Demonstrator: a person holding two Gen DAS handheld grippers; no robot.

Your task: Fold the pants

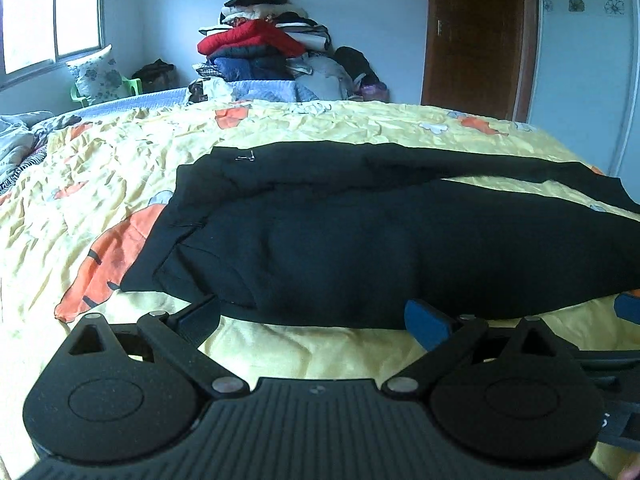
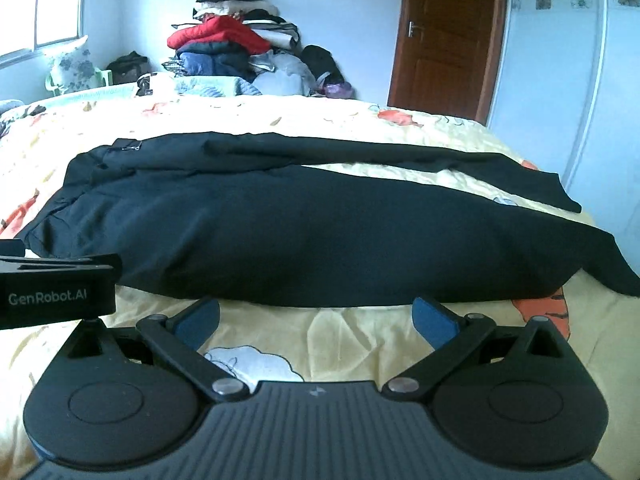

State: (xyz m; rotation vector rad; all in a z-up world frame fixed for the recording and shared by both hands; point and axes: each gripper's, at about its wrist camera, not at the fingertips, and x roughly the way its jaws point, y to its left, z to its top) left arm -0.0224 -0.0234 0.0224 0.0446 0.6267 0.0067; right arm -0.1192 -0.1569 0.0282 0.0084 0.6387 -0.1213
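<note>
Black pants [image 1: 340,240] lie spread flat on the yellow bedspread [image 1: 120,184], waist to the left and both legs running right, with a strip of sheet showing between the legs. My left gripper [image 1: 312,318] hovers open at the near hem edge of the pants, nothing between its blue pads [image 1: 426,322]. In the right wrist view the same pants [image 2: 280,232] stretch across the bed, and my right gripper [image 2: 316,320] stands open just short of the near leg. The left gripper's body [image 2: 56,288] shows at the left edge of that view.
A tall pile of folded clothes [image 1: 260,48] stands behind the bed. A brown door [image 1: 476,36] is at the back right, a window [image 1: 48,12] and a pillow on a green chair [image 1: 100,76] at the back left. Rumpled bedding [image 1: 20,148] lies at the bed's left.
</note>
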